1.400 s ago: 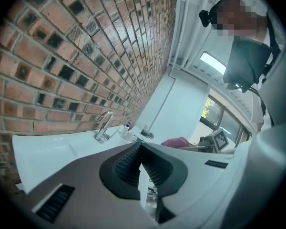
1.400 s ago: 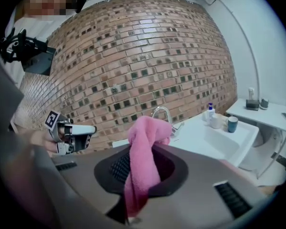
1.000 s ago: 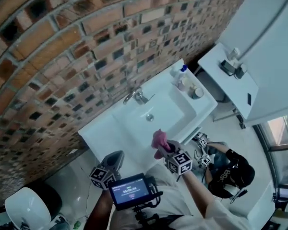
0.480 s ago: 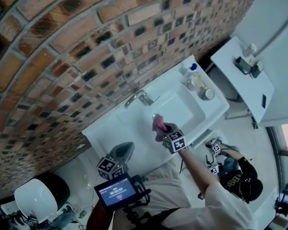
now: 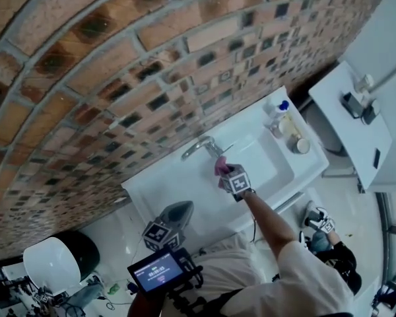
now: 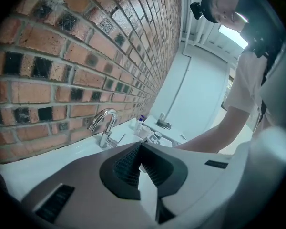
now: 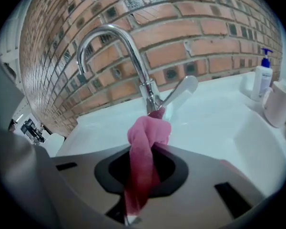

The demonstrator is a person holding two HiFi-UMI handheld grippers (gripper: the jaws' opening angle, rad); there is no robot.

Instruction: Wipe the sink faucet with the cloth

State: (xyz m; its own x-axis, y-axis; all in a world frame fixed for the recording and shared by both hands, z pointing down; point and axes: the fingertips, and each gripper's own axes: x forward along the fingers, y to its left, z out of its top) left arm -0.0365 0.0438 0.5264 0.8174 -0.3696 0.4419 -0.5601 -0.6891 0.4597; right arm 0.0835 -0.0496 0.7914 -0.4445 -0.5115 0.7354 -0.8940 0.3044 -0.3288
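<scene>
Against the base of the curved chrome faucet, the bunched pink cloth sits pinched in the right gripper. A firm clamp and an upward drag around neck and lever should serve best. The left gripper hangs closed and empty, back from the white sink.

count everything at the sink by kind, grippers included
faucet: 1
pink cloth: 1
pump bottle: 1
round containers: 2
grippers, the left gripper and the right gripper: 2
total: 7
</scene>
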